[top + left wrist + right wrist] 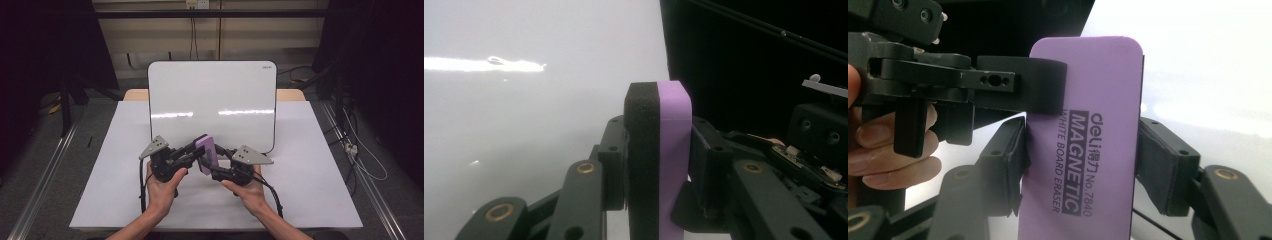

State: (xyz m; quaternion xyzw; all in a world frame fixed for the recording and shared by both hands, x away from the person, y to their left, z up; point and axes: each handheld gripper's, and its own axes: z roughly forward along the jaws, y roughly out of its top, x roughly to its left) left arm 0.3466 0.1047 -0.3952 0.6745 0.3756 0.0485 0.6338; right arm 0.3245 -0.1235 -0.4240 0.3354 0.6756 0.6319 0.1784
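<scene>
A purple whiteboard eraser (206,152) with a black felt side is held upright above the table between both grippers. My left gripper (198,151) is shut on its two broad faces, one pad on the felt and one on the purple back (672,145). My right gripper (214,161) is shut across its narrow edges; its pads press each side of the printed purple face (1088,125). In the right gripper view, one jaw of the left gripper (1023,82) lies flat over the eraser's upper left. A person's hands hold both grippers.
A white board (212,100) with a dark rim stands propped at the back of the table, just behind the eraser. A white sheet (310,165) covers the table. Cables trail from both grippers toward the front edge. Dark stands flank the table.
</scene>
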